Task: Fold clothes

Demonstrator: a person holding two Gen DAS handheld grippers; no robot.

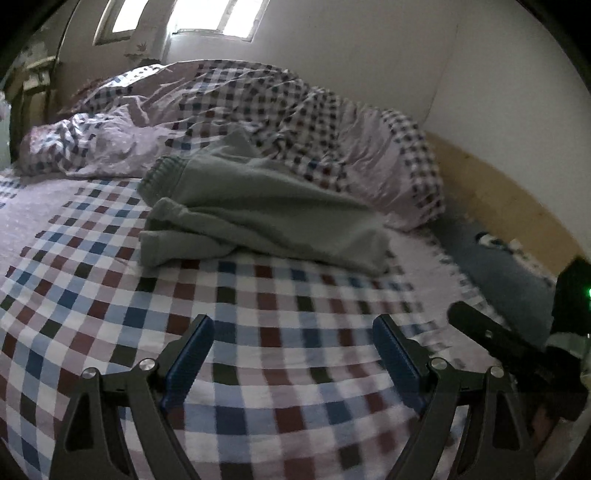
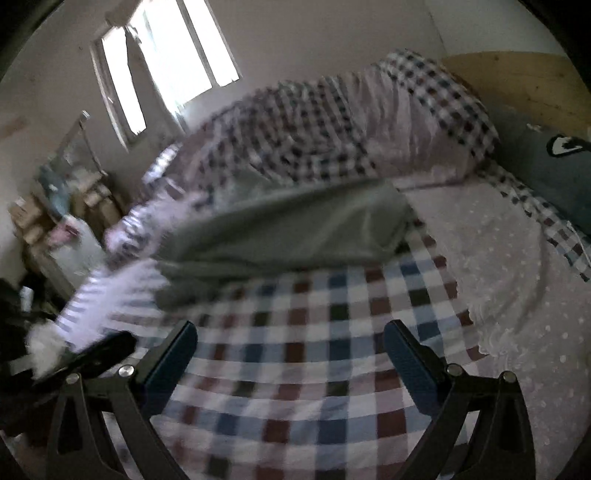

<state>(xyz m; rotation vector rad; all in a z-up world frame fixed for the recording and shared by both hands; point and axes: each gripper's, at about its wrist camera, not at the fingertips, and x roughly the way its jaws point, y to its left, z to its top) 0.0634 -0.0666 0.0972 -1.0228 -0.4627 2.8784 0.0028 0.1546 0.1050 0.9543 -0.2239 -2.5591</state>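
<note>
So both grippers are spread wide with nothing between the blue pads: the left gripper (image 1: 293, 343) sits at the bottom of its frame over the checked bedsheet (image 1: 258, 295), and the right gripper (image 2: 290, 350) is the same deal at the bottom of its own, blurrier view. The grey-green garment (image 1: 258, 210) is lying rumpled on the sheet around the middle of the left view, ribbed cuff at its upper left, well clear of the fingers. Behind it a bunched checked duvet (image 1: 332, 122) fills the upper half, and a bright window (image 1: 218, 18) is at the top.
</note>
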